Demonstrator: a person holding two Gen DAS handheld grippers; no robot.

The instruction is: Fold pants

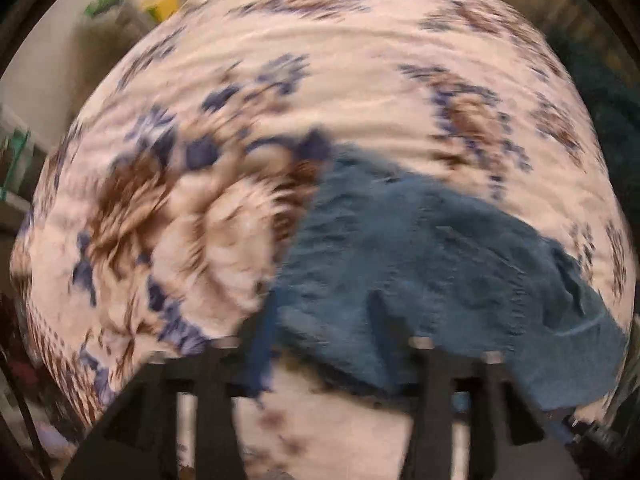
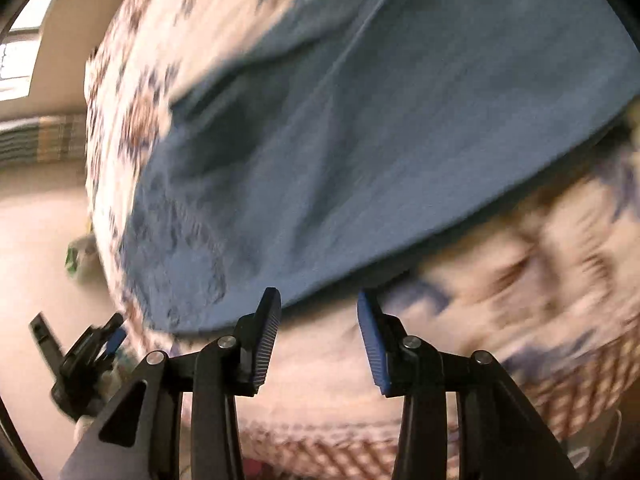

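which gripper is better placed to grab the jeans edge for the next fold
Probably the right. The right gripper is open with the folded hem edge of the blue jeans just ahead of its fingertips. The left gripper has denim draped over its blurred fingers, so its alignment is unclear.

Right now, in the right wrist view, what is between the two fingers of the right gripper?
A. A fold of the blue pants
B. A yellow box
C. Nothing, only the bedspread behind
C: the right gripper stands open, the pants edge lies beyond its tips, and only the flowered bedspread shows in the gap.
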